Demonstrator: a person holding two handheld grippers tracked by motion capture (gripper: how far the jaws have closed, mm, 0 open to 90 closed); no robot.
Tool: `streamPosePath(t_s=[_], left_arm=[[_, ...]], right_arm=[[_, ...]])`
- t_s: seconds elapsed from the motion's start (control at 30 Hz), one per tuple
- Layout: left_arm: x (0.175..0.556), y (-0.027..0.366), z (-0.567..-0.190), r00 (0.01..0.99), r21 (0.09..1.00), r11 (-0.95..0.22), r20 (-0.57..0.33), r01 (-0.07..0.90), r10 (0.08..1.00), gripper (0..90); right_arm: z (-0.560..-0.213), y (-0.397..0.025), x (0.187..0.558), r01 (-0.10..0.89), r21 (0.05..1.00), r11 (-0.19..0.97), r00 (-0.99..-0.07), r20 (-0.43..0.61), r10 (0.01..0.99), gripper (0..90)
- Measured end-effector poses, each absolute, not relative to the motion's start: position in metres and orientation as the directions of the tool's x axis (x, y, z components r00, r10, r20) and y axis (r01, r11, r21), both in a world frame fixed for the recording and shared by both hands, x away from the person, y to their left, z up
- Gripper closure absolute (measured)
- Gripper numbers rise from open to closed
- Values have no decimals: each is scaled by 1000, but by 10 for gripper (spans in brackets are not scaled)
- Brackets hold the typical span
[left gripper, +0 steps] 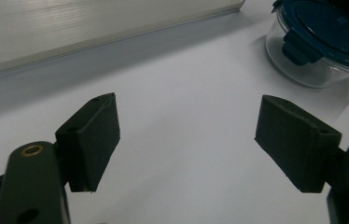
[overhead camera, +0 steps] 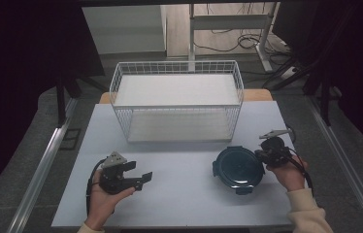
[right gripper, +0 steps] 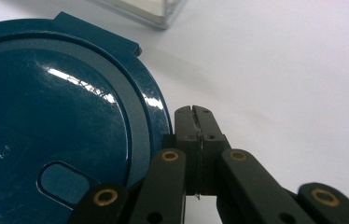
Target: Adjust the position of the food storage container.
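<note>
- The left gripper (overhead camera: 138, 173), jaws wide and empty, hovers left of the round container (overhead camera: 238, 169).
- The right gripper (right gripper: 199, 122), jaws pressed together, sits at the blue lid's (right gripper: 46, 121) rim.
- A wire basket (overhead camera: 176, 103) stands behind the container on the white table (overhead camera: 179, 194).

High view: fixed overhead, facing forward and down across the bench (overhead camera: 179, 189), taking it in from a distance. Left gripper view: low, close over the bench surface, facing along its own jaws toward the blue-lidded container (left gripper: 324, 42) at upper right of frame. Right gripper view: very near, pressed against that container's lid. All three views share the container.
</note>
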State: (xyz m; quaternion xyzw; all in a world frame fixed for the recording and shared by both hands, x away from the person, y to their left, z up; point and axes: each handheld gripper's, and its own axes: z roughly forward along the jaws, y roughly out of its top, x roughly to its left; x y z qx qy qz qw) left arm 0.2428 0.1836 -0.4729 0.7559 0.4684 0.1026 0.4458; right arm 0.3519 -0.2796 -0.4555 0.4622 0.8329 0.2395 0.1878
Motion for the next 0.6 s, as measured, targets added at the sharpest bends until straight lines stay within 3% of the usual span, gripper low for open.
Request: streamPosePath(t_s=[0.33,0.43,0.6], left_arm=[[241,183,-472,540,770,-165,-261,616,800,218],[241,185,-471,535,774,-156,-262,614,803,218],[240,189,-471,523,774,-144,-266,617,810,218]], right_arm=[[-458,-273,350,652,593,472,-545,-66,836,899],[-457,-280,346,665,590,458,-499,-106,860,899],[-464,-294,328,702,587,403,-463,-53,885,899]])
